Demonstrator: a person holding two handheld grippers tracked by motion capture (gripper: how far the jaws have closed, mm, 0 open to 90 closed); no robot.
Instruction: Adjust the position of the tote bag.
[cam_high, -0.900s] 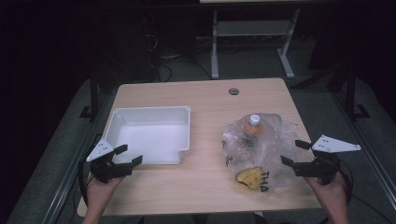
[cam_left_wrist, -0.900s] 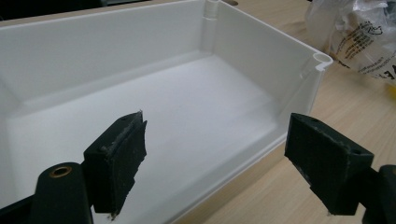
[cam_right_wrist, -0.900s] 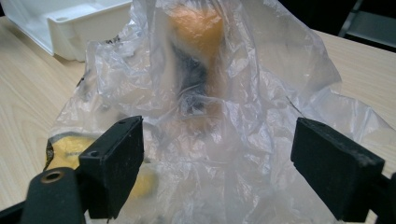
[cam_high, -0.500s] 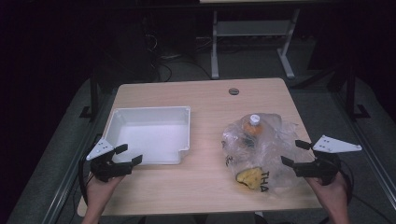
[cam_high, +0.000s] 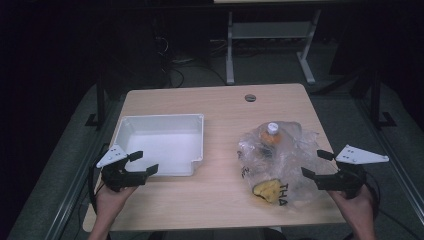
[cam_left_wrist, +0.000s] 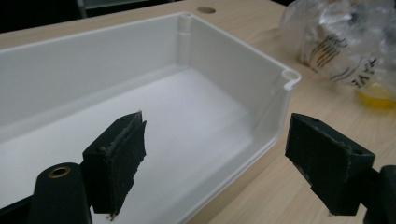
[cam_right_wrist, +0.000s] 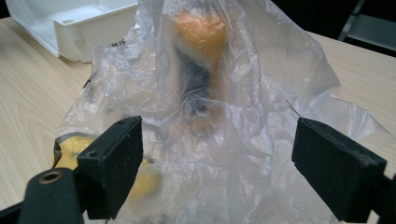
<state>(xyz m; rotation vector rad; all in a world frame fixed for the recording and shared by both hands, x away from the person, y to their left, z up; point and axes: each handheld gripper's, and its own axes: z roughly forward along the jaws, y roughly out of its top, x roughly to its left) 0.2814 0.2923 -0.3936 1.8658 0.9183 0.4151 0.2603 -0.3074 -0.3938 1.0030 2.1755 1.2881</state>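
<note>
Two open, empty hand-held grippers, left (cam_high: 141, 163) and right (cam_high: 315, 164), flank a crinkled clear plastic bag (cam_high: 280, 157) printed "THA" on the wooden bench (cam_high: 220, 102); white plastic tray (cam_high: 159, 144) alongside.

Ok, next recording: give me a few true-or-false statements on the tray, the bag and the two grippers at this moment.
1. The white tray is empty. True.
2. The clear plastic bag lies inside the tray. False: it lies on the table, to the right of the tray.
3. The right gripper stands open beside the bag, not clamped on it. True.
4. The left gripper is shut on the tray's rim. False: its jaws stand open at the tray's near edge, with nothing held.
5. A bottle with a white cap sits in the bag. True.
6. The bag holds nothing yellow. False: a yellow thing lies at its near end.
</note>
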